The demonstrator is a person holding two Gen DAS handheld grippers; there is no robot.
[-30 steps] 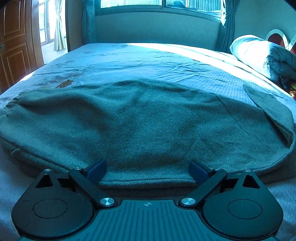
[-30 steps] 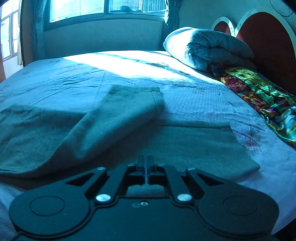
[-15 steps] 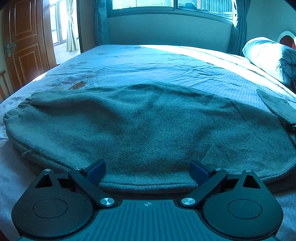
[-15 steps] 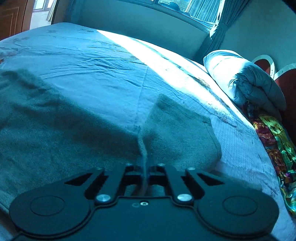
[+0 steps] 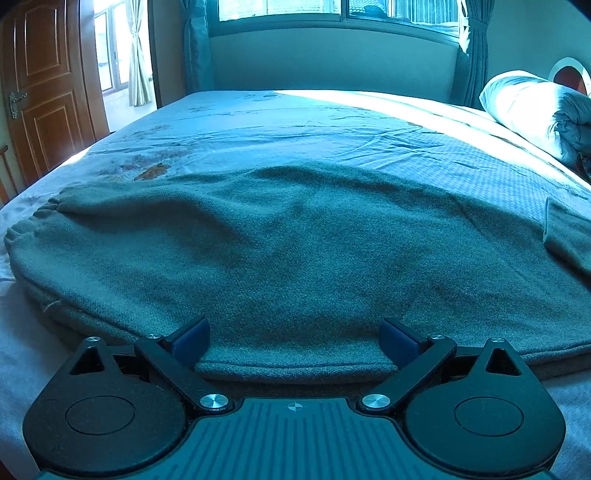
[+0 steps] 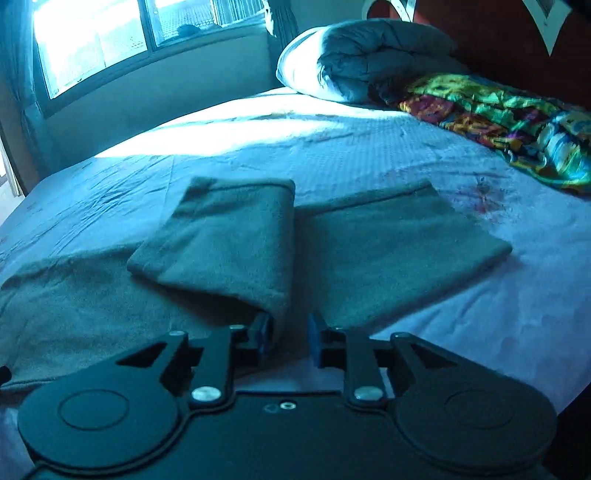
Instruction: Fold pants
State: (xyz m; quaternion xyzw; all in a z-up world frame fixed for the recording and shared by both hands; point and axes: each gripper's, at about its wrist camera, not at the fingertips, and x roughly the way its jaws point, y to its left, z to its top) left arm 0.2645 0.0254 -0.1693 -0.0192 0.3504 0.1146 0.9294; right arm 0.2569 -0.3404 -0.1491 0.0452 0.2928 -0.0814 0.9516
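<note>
Bed (image 5: 332,122) fills both views, pale sheet with faint floral print, sun patch across the far side under the window (image 5: 280,7). Wooden door (image 5: 44,81) at far left in the left view. Rolled duvet (image 6: 369,59) sits at the head end by the headboard (image 6: 498,33), with a multicoloured cloth (image 6: 509,118) just beside it.

Pants (image 5: 295,251): grey-green knit, spread flat on the sheet across the near part of the bed. Gathered waistband end at left in the left view. In the right view the two leg ends lie side by side: left one (image 6: 229,236) is doubled back over the rest of the fabric, its fold raised off the layer below; right one (image 6: 399,236) lies flat on the sheet, hem toward the headboard.

Left gripper (image 5: 293,341): jaws spread wide, blue pads either side of the near edge of the pants, edge lies between them but pads aren't pressing it. Nothing held.

Right gripper (image 6: 290,338): jaws have just been opening, now a narrow gap. Edge of the doubled-back leg hangs right by the left pad (image 6: 263,334), fabric runs into the gap; right pad stands clear of it. Not clamped.
</note>
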